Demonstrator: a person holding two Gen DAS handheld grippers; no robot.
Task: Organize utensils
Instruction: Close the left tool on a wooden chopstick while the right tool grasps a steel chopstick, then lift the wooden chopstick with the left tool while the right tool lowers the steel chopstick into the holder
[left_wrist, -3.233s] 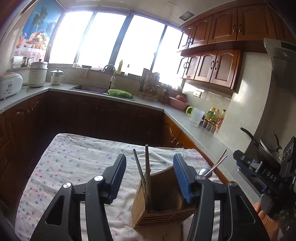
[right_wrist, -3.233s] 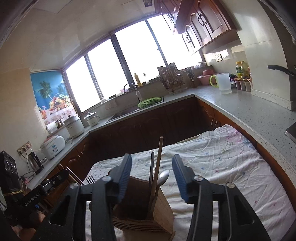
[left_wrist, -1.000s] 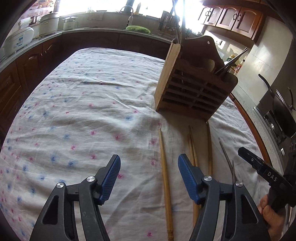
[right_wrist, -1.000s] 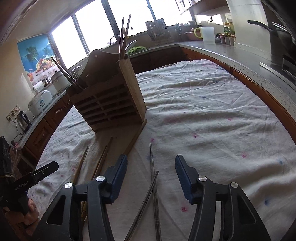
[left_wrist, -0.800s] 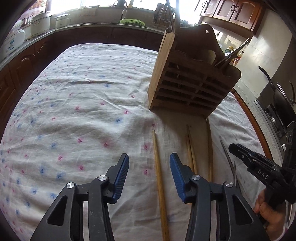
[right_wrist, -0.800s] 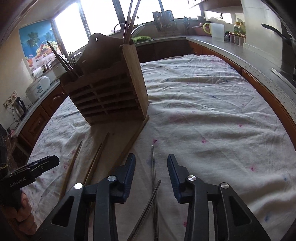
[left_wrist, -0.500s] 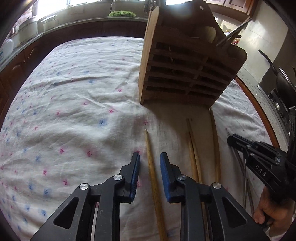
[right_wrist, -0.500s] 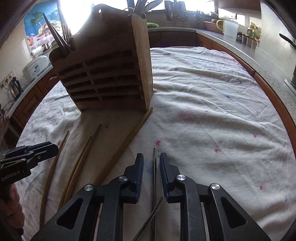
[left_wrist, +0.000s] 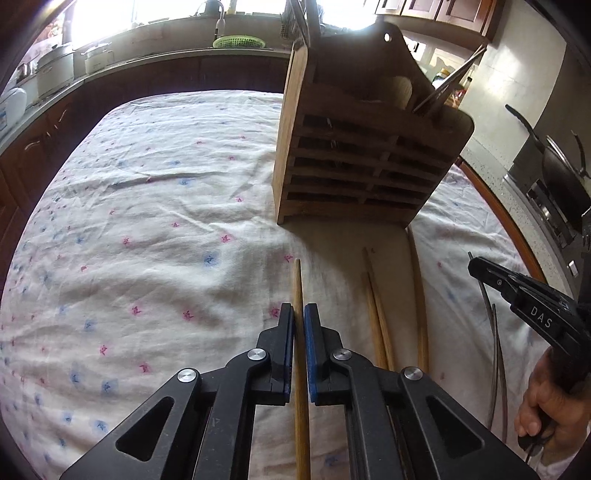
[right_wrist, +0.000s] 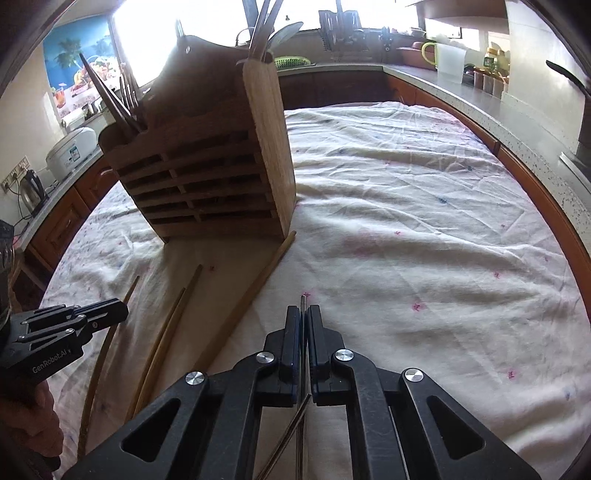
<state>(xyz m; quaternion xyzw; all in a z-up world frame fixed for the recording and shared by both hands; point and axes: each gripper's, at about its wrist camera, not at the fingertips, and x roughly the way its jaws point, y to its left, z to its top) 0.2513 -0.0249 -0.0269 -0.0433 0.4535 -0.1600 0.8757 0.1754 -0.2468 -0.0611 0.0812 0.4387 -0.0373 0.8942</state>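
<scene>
We're at pickup: left gripper (left_wrist: 299, 314) clamps 1 bamboo chopstick (left_wrist: 297, 284), right gripper (right_wrist: 303, 314) 1 thin metal chopstick (right_wrist: 302, 301); next, lift both into slatted wooden holder (left_wrist: 362, 162).

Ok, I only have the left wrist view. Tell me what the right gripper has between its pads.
Observer: The right gripper is shut on a metal chopstick lying flat on the cloth; its tip pokes out just past the pads.
Operator: Say whether the other metal one is clear of it.
Observer: It isn't. The second metal chopstick runs diagonally and crosses the gripped one just behind the pads. I can't tell which is on top.
Operator: Report what's in the holder that I can't see.
Observer: Forks stand tines up in the wooden utensil holder, in the end compartment on the right wrist view's left.
</scene>
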